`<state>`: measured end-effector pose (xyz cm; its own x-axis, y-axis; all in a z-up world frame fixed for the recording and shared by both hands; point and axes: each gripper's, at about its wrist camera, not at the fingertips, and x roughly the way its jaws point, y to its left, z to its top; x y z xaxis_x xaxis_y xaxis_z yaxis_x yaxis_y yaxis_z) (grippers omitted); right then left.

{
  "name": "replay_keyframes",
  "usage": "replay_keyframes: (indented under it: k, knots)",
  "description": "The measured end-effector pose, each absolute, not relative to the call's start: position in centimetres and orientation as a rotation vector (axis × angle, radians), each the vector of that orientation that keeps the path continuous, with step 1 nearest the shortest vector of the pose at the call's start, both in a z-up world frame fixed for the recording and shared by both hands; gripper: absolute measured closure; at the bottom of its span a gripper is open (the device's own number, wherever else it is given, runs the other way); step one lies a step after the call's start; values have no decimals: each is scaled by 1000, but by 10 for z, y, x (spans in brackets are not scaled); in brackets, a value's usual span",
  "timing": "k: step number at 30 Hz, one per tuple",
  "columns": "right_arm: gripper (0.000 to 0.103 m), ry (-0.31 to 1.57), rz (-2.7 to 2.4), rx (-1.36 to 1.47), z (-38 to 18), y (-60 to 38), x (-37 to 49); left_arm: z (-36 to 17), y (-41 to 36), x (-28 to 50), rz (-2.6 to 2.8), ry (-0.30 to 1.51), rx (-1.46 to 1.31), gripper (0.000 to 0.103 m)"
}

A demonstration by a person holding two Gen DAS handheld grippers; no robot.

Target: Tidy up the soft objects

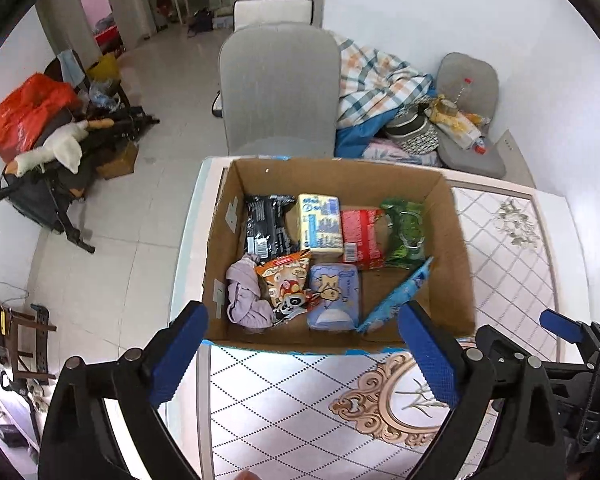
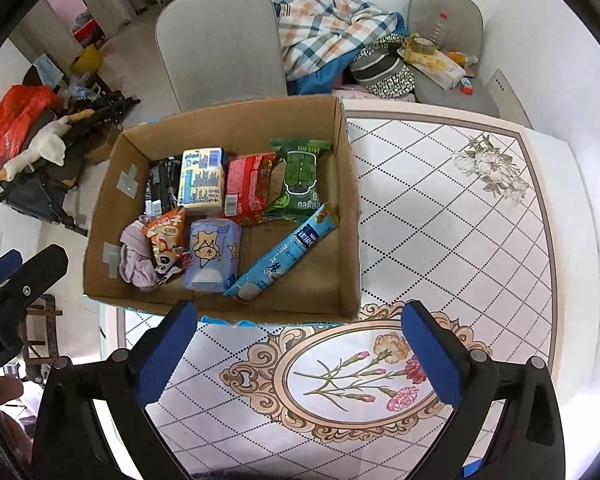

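Soft objects: all lie inside the cardboard box [image 2: 236, 128] at the far-left part of the bench [image 2: 440, 200]; none visible on the bare bench top.

Box contents, far row, left to right: black pack [image 2: 162, 184], yellow-and-blue tissue pack [image 2: 202, 180], red pack [image 2: 248, 188], green pack [image 2: 300, 178]. Near row: lilac cloth [image 2: 136, 256] bunched in the corner, orange cartoon pouch [image 2: 168, 240], pale blue tissue pack [image 2: 212, 256], long blue sachet [image 2: 280, 252] lying slantwise. The near-right floor of the box is bare.

Left gripper [image 1: 304, 360]: jaws wide, nothing between them, above the box's near wall. Right gripper [image 2: 300, 356]: jaws wide, empty, above the bench just in front of the box.

Handling note (judgement): filling looks done or nearly so; if tidying follows, the slanted sachet is the one to straighten. Grip it across its narrow width and squeeze lightly.
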<state>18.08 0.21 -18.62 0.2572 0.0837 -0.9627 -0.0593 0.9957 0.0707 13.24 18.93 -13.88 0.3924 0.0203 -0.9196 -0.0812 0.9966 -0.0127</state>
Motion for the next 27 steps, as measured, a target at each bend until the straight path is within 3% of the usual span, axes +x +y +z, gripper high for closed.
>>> replay_keyframes:
  k: [12,27]
  knots:
    - [0,1102,118,16,-54,-22,109,-33,162,63,40,1014,-17,5]
    - [0,977,98,-3,30,-35,54,14,163,24,73,969,-62,5]
